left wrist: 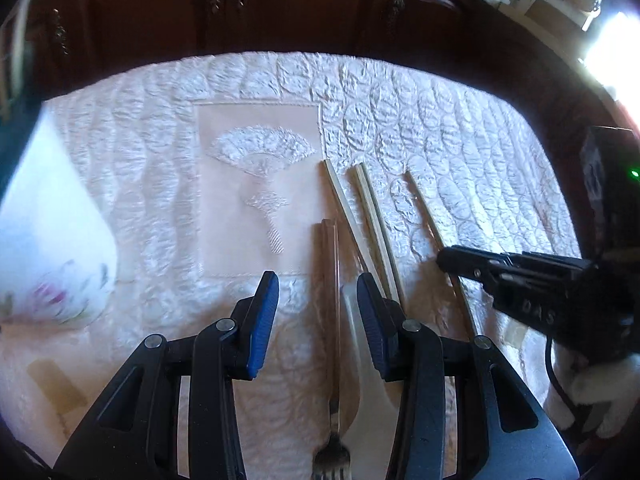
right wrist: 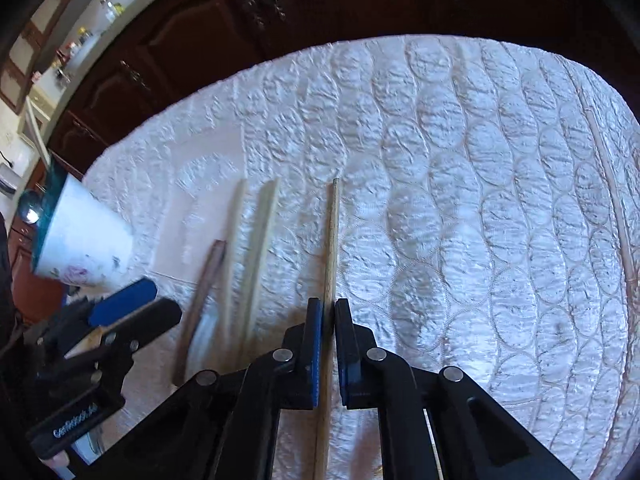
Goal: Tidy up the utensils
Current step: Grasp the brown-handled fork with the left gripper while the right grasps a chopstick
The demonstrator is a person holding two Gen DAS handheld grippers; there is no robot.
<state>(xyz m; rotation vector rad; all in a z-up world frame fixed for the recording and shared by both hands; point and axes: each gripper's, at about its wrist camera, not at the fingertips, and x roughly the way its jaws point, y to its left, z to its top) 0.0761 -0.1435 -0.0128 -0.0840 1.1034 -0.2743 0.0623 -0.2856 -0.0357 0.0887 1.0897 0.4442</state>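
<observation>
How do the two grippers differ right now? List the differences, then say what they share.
The right gripper has its fingers closed on a single wooden chopstick; the left gripper is open and grips nothing. The left gripper straddles a brown-handled fork that lies on the quilted cloth between its fingers; the right has only the chopstick between its own. Both have black frames with blue pads and point across the cloth toward the dark cabinets.

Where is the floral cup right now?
The floral cup stands at the left edge of the quilted cloth in the left wrist view, left of the open left tool and the fork.
</observation>
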